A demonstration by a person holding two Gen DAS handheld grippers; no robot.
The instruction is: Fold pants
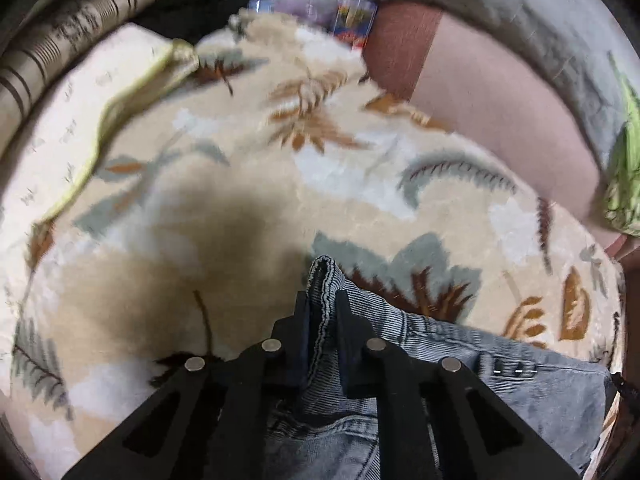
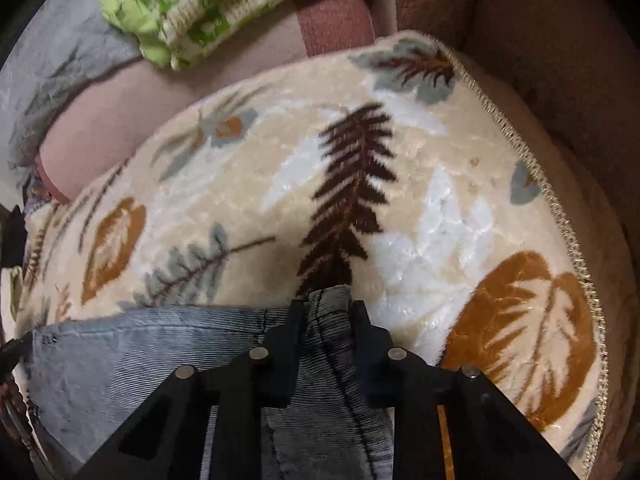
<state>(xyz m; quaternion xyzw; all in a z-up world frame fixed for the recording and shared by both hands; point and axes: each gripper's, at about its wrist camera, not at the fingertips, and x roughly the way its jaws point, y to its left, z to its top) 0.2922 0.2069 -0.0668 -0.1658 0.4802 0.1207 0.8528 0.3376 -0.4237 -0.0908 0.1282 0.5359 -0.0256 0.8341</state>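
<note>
Nearest, at six o'clock in each wrist view, the left gripper (image 1: 322, 300) and right gripper (image 2: 328, 308) each pinch a bunched edge of the denim pants (image 1: 520, 380), held taut between them over the leaf-print blanket (image 2: 400, 184). Carry both corners level and together. At twelve o'clock beyond lies a green patterned cloth (image 2: 208, 4).

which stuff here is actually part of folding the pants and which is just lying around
Part of the job:
- denim pants, pinched at two spots
- left gripper, shut on the pants
- right gripper, shut on the pants
- leaf-print blanket they lie on

Just lying about:
- green and white cloth
- black garment
- colourful packet
- striped cushion
</note>
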